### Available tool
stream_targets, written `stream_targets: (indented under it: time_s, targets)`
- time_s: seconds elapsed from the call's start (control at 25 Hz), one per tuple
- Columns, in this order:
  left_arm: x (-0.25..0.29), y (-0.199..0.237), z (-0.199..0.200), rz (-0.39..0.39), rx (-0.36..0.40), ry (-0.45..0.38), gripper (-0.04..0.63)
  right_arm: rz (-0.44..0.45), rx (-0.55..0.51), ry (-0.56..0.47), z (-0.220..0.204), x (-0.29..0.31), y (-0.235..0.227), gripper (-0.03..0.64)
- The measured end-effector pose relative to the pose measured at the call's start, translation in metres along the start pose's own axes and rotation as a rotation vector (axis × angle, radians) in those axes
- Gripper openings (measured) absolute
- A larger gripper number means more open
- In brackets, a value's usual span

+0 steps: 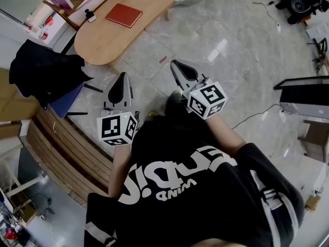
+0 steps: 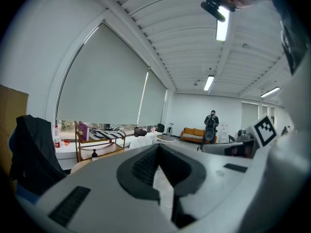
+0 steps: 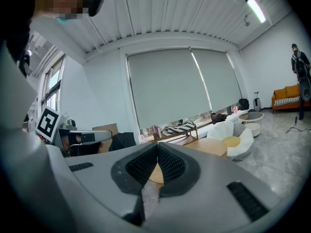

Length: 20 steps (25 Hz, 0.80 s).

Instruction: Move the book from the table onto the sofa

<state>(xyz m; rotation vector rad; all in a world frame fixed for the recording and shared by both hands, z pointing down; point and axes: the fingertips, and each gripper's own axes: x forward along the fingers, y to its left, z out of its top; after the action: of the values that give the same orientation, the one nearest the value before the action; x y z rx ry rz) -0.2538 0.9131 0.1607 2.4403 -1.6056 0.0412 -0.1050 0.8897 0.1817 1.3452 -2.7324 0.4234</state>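
Left gripper (image 1: 122, 77): jaws closed, nothing between them. Flat red rectangular book (image 1: 124, 15) lies on the oval pale-wood surface (image 1: 103, 42), well apart, almost straight ahead of the left jaws, long edge crosswise to the approach. Right gripper (image 1: 175, 63): jaws closed, empty; book ahead and leftward. Left judged slightly nearer.

Black jacket (image 1: 43, 71) heaped at left, beside slatted wood (image 1: 67, 153). Cable (image 1: 254, 116) trails over marble floor (image 1: 247, 60).
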Motion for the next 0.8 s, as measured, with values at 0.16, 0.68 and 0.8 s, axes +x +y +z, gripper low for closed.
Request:
stream_targets:
  time_s: [0.16, 0.68, 0.8]
  targets:
    - [0.004, 0.005, 0.001, -0.013, -0.001, 0.003, 0.009, -0.029, 0.01, -0.006, 0.002, 0.0, -0.003, 0.002]
    - [0.054, 0.025, 0.002, 0.01, -0.001, 0.014, 0.009, -0.037, 0.052, -0.001, -0.001, 0.041, -0.048, 0.002]
    - [0.075, 0.034, 0.002, 0.025, -0.01, 0.018, 0.008, -0.027, 0.057, 0.012, 0.001, 0.059, -0.064, 0.002]
